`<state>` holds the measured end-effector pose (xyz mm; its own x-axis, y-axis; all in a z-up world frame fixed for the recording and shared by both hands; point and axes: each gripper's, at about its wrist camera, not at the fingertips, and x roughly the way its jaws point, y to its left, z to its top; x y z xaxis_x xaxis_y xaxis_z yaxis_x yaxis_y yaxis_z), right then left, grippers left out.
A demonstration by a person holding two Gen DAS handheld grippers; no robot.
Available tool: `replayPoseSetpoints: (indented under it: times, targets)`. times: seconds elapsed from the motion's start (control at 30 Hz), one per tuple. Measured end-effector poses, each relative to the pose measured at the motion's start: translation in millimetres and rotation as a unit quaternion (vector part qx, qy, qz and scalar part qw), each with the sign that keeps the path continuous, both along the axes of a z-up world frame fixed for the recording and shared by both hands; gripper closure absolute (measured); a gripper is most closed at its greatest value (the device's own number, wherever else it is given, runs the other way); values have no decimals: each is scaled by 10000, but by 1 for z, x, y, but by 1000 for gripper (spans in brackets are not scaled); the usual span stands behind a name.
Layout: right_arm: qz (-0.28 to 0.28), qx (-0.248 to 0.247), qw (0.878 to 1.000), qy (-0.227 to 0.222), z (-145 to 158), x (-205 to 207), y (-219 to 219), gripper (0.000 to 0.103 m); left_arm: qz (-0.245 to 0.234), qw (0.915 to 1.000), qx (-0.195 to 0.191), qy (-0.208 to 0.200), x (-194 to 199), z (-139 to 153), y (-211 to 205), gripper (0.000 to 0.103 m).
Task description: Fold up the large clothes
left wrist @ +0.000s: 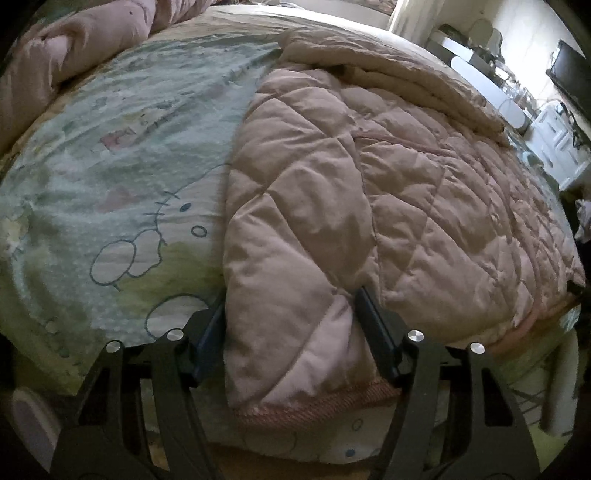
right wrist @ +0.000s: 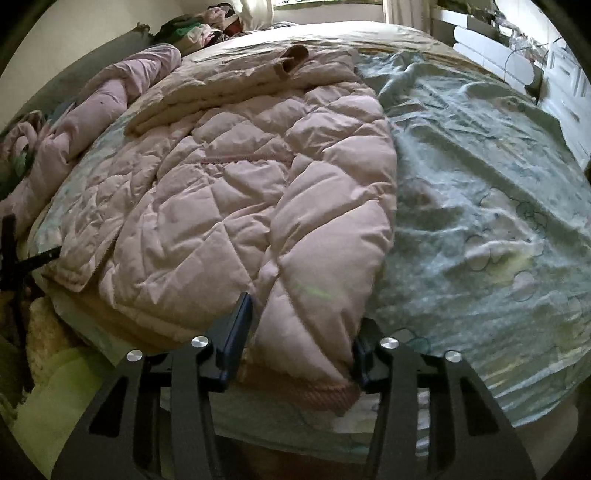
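A pink quilted puffer jacket (left wrist: 369, 192) lies flat on the bed, hem toward me, a beige folded part across its far end. It also shows in the right wrist view (right wrist: 240, 177). My left gripper (left wrist: 291, 314) is open, its fingers straddling the jacket's left hem corner, the ribbed cuff (left wrist: 314, 402) between them. My right gripper (right wrist: 303, 325) is open, its fingers straddling the jacket's right hem corner above the ribbed band (right wrist: 295, 387). Neither jaw pinches the fabric.
The bed has a pale green cartoon-print sheet (left wrist: 110, 166), also in the right wrist view (right wrist: 480, 192). A bundled pink quilt (right wrist: 110, 99) lies at the far left. White furniture (left wrist: 554, 140) stands to the right. A clothes pile (right wrist: 207, 26) sits at the head.
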<state>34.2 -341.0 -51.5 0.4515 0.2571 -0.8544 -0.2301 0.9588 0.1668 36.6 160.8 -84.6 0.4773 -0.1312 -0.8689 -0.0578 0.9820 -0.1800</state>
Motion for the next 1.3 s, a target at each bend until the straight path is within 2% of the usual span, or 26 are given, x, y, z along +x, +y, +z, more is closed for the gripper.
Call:
replayPoseSetpoints:
  times: [0.1, 0.13, 0.17, 0.2, 0.27, 0.37, 0.5, 0.83, 1.3]
  targets:
    - [-62, -38, 9999, 113, -12, 4, 1, 48, -19, 10000, 0, 15, 4, 0, -2, 45]
    - [-73, -45, 9999, 117, -12, 4, 2, 53, -18, 10000, 3, 4, 5, 1, -2, 46]
    - [-36, -85, 9999, 79, -10, 3, 3, 60, -58, 10000, -18, -20, 5, 2, -2, 56]
    - [50, -166, 9998, -16, -4, 1, 5, 69, -118, 9999, -29, -98, 4, 6, -5, 72]
    - [208, -162, 9996, -140, 6, -3, 5, 77, -157, 9997, -1, -195, 4, 12, -6, 85]
    - [340, -79, 9987, -374, 27, -6, 6, 82, -193, 9991, -6, -384, 3, 28, -9, 92]
    - [377, 47, 9973, -631, 46, -5, 6, 84, -257, 9970, -4, -725, 2, 56, -12, 94]
    - [258, 680, 9912, -1108, 86, 11, -4, 85, -324, 9915, 10, -1262, 18, 107, -25, 95]
    - [-77, 1140, 9813, -1550, 127, 47, -14, 85, -263, 9853, 97, -1686, 48, 147, -25, 95]
